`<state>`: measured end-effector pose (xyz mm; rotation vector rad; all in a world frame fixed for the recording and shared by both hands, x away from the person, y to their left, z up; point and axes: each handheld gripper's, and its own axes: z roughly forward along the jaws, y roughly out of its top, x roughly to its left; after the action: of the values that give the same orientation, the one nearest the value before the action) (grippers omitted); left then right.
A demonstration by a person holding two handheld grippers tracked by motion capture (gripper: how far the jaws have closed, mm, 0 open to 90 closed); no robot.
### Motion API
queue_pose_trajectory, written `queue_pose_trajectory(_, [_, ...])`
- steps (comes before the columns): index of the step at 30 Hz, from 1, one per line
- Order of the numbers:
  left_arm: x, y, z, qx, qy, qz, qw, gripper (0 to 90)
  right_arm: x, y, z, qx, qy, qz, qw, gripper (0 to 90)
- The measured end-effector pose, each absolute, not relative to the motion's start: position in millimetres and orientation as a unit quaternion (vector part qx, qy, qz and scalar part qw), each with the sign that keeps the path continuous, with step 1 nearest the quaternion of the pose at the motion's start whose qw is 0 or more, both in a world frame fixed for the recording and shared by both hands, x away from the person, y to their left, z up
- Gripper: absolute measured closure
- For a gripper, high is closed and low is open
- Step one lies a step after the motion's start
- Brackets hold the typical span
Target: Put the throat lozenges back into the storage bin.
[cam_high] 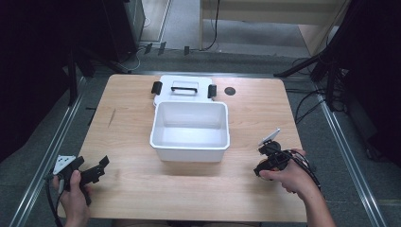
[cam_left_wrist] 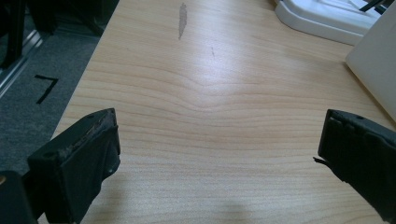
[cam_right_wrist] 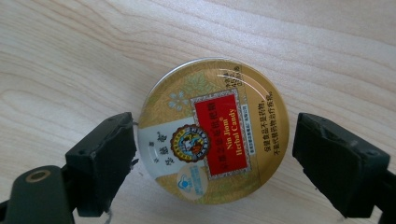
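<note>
- Between the right gripper's (cam_right_wrist: 212, 154) jaws, left pad touching, right a sliver off: round gold herbal-candy tin (cam_right_wrist: 212, 130), red label, lower edge cut off.
- Left gripper (cam_left_wrist: 219, 154) spread over bare counter (cam_left_wrist: 210, 93).

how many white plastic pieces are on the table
2. The open white tub sits mid-table, and its white lid, with black clips and a handle, lies flat just behind it, against the tub's far wall. The tub's inside looks empty; anything behind its walls could be hidden.

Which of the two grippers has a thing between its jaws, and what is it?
The right gripper: a round gold candy tin lies between its jaws. The left gripper has bare table between its wide jaws.
</note>
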<state>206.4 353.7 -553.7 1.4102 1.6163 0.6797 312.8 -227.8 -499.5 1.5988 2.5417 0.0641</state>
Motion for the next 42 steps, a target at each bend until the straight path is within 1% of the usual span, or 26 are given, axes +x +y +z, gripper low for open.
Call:
queue_pose_trajectory(6, [207,354,-554,0.565,0.649,0.272,0.43,0.0,315,-228,-505,0.54,0.84,0.015,0.059,16.1])
queue_pose_trajectory(9, [207,354,-554,0.565,0.65,0.272,0.429,0.0,316,-228,-509,0.541,0.839,0.01,0.055,20.4])
queue_pose_trajectory(15, [207,354,-554,0.566,0.649,0.272,0.429,0.0,316,-229,-507,0.541,0.839,0.019,0.046,20.9])
queue_pose_trajectory(26, [206,352,-553,0.567,0.643,0.279,0.433,0.0,319,-222,-484,0.525,0.848,0.037,0.056,21.0])
queue_pose_trajectory(36, [204,344,-552,0.579,0.618,0.314,0.429,0.0,327,-212,-456,0.52,0.85,0.059,0.064,21.0])
queue_pose_trajectory(42, [203,336,-551,0.587,0.593,0.347,0.428,0.0,330,-208,-445,0.514,0.853,0.064,0.065,21.0])
